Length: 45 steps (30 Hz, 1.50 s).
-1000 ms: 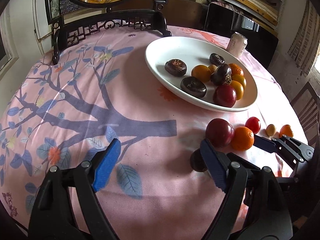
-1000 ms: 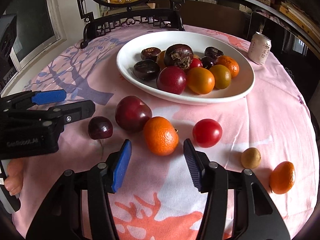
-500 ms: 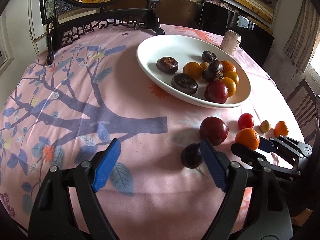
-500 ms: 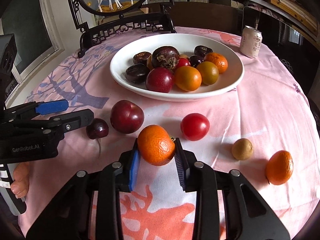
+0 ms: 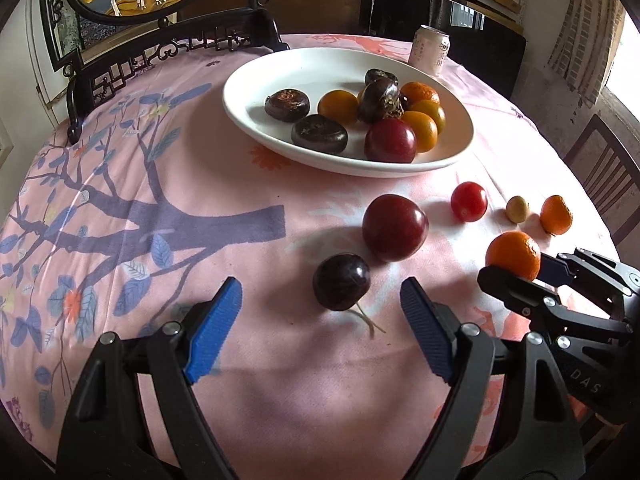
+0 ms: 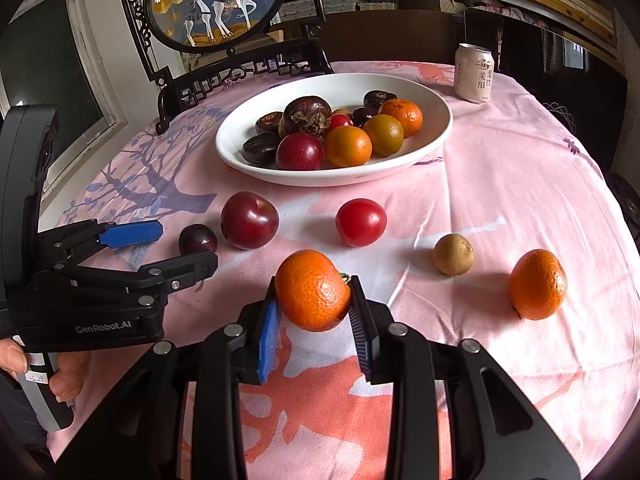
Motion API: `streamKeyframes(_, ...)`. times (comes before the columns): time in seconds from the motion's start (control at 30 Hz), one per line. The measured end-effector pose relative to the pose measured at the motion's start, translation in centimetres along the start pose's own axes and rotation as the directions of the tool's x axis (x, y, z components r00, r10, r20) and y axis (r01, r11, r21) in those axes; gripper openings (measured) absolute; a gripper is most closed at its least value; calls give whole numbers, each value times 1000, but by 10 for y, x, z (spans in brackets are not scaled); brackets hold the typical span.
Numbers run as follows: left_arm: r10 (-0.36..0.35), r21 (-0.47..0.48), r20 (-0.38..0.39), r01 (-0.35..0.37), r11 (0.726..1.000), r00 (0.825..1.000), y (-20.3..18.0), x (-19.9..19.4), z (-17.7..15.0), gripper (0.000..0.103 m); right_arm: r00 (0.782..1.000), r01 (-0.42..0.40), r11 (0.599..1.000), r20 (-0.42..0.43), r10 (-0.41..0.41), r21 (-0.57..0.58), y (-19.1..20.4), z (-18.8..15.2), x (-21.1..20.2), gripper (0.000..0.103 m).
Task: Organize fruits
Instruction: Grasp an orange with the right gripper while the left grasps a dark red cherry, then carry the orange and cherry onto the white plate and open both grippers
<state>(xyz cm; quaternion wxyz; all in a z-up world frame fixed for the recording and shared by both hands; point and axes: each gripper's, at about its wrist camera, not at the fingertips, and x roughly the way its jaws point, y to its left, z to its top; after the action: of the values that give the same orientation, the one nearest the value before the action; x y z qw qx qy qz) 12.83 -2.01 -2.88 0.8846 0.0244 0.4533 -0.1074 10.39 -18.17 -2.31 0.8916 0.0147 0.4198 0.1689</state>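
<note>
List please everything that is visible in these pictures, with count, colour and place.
Plate: one, white, far middle of the table, holding fruit.
Fruit in plate: about ten; orange, red and dark brown.
Held orange: one, orange, between the right gripper's fingers.
Loose orange: one, orange, near right on the cloth.
Plum: one, dark red, in front of the plate.
Cherry: one, dark purple, ahead of the left gripper.
Red fruit: one, bright red, right of the plum.
Brown fruit: one, tan, beside the loose orange.
Can: one, pale, behind the plate.
Screen: one, black frame, deer picture, far edge.
Cloth: one, pink, tree print.
Left gripper: one, black with blue pads, open.
Right gripper: one, same colours, shut on the held orange.
</note>
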Motion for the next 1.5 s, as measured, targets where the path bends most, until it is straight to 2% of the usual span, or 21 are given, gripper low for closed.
streamKeyframes(0.07,1,7,-6,-1,1000,1000,-2,3,-1,76,1000,-7,1000,1,7,0,0,0,0,33)
streamKeyframes(0.13,1,16,-18,-1,1000,1000,-4,5,-1,64,1000,-11,1000,2,11,1,0,0,0,33)
streamKeyframes(0.2,20,26,-12,-20,999,1000,-6,6,-1,57,1000,-14,1000,5,14,1,0,0,-1,33)
streamKeyframes(0.3,22,38,-6,-21,999,1000,-8,6,-1,41,1000,-16,1000,7,16,1,0,0,-1,33)
streamKeyframes(0.4,21,48,-4,-21,999,1000,-11,5,-2,31,1000,-15,1000,6,15,1,0,0,-1,33)
streamKeyframes(0.77,-1,57,9,0,998,1000,-13,-3,-2,31,1000,-9,1000,23,9,13,-1,-2,-5,33)
streamKeyframes(1.0,-49,59,74,44,997,996,-12,-36,9,31,997,-6,1000,80,6,5,4,3,-22,33)
streamKeyframes(1.17,-35,72,133,25,997,990,-7,-54,38,31,987,-8,999,161,13,-31,15,29,-36,33)
streamKeyframes(1.3,-4,50,167,-4,999,986,0,-54,70,31,980,-3,997,198,20,-82,28,60,-31,33)
streamKeyframes(1.4,37,17,183,-41,999,982,11,-43,95,31,979,-8,994,201,31,-112,35,82,-16,33)
streamKeyframes(1.5,65,-37,159,-60,997,985,26,-23,115,31,983,0,992,180,23,-126,37,100,6,33)
